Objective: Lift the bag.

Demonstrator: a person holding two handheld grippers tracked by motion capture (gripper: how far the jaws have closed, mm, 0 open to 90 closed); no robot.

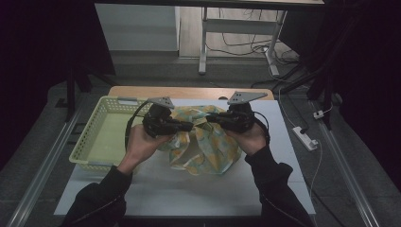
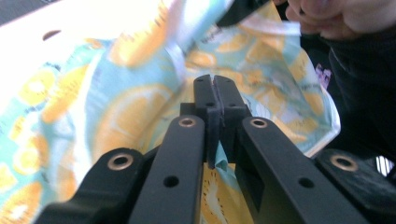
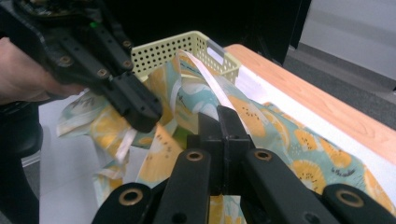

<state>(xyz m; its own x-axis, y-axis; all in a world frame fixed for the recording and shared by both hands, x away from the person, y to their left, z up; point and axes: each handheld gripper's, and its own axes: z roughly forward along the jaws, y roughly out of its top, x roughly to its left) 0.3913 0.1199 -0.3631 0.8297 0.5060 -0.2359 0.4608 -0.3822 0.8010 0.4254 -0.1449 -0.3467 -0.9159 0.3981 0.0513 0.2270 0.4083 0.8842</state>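
A light-blue cloth printed with orange fruit slices (image 1: 208, 142) hangs bunched between both hands above the white table top (image 1: 189, 189). My left gripper (image 1: 189, 126) is shut on its upper left fold; in the left gripper view the jaws pinch the cloth (image 2: 140, 107) at my left gripper (image 2: 215, 86). My right gripper (image 1: 210, 117) is shut on the upper right fold. In the right gripper view the cloth (image 3: 280, 135) drapes over my right gripper (image 3: 226, 119), with a white ribbon trim (image 3: 210, 81) running up from it and the left gripper (image 3: 137, 109) close at the left.
A pale yellow perforated basket (image 1: 101, 137) stands at the table's left; its rim (image 3: 177, 49) shows behind the cloth. A wooden edge (image 1: 189, 92) borders the far side. A power strip (image 1: 305, 138) and cables lie on the floor to the right.
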